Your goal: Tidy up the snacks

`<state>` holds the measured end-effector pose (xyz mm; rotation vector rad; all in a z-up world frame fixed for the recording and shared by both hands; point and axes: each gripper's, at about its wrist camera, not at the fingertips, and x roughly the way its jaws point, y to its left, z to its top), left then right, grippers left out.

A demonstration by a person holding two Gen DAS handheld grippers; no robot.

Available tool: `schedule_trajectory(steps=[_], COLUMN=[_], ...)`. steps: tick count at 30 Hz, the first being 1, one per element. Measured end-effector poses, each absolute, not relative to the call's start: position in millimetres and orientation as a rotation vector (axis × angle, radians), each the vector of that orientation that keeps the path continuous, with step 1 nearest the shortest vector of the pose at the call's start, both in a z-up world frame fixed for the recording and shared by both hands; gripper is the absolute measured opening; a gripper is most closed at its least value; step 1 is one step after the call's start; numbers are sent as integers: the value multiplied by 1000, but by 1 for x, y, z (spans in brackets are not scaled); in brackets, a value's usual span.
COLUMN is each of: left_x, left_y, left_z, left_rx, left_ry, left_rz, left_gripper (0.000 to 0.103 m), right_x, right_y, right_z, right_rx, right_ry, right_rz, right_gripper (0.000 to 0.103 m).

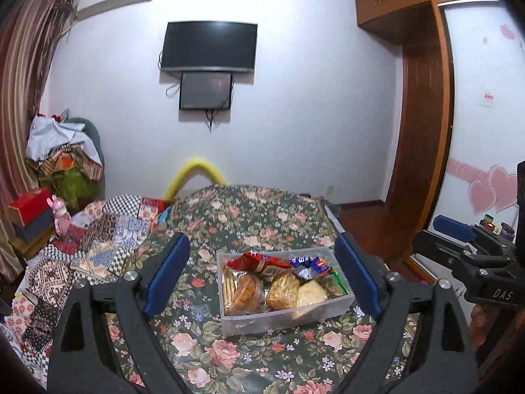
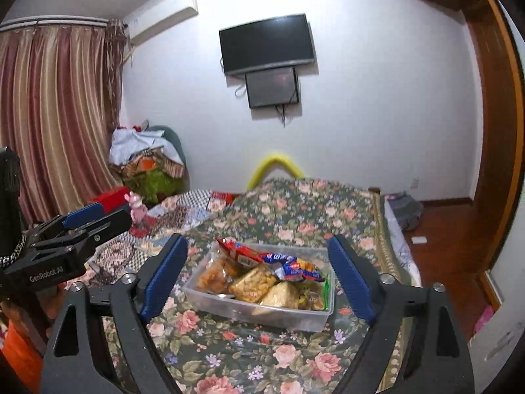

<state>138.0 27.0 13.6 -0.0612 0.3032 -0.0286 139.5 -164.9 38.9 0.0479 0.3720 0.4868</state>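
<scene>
A clear plastic box (image 1: 288,320) stands on the floral bedspread (image 1: 249,223). It holds several snack packets: a red packet (image 1: 254,262), a blue packet (image 1: 310,262) and clear bags of crackers (image 1: 282,290). The box also shows in the right wrist view (image 2: 229,308). My left gripper (image 1: 262,274) is open and empty, raised above and just before the box. My right gripper (image 2: 257,274) is open and empty, likewise before the box. Each gripper shows from the side in the other's view, the right one (image 1: 456,229) and the left one (image 2: 95,216).
A patchwork quilt (image 1: 98,246) lies on the bed's left side with a pink toy (image 1: 62,218) and a red box (image 1: 29,208) beyond. Curtains (image 2: 55,115) hang at left. A wooden wardrobe (image 1: 423,115) and wood floor (image 2: 446,229) lie right. A TV (image 1: 210,47) hangs on the far wall.
</scene>
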Motion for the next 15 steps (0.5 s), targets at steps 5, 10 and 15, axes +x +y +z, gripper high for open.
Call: schedule_trajectory(steps=[5, 10, 15], left_x=[125, 119, 117], left_y=[25, 22, 21], left_z=[16, 15, 14], left_rx=[-58, -53, -50], left_ry=[286, 287, 290], left_rz=[-37, -35, -37], left_gripper=[101, 103, 103], right_x=[127, 121, 117], right_y=[-164, -159, -162], right_z=[42, 38, 34], right_rx=[51, 32, 55], right_ry=[338, 338, 352], right_rz=[467, 452, 446], right_gripper=[103, 103, 103])
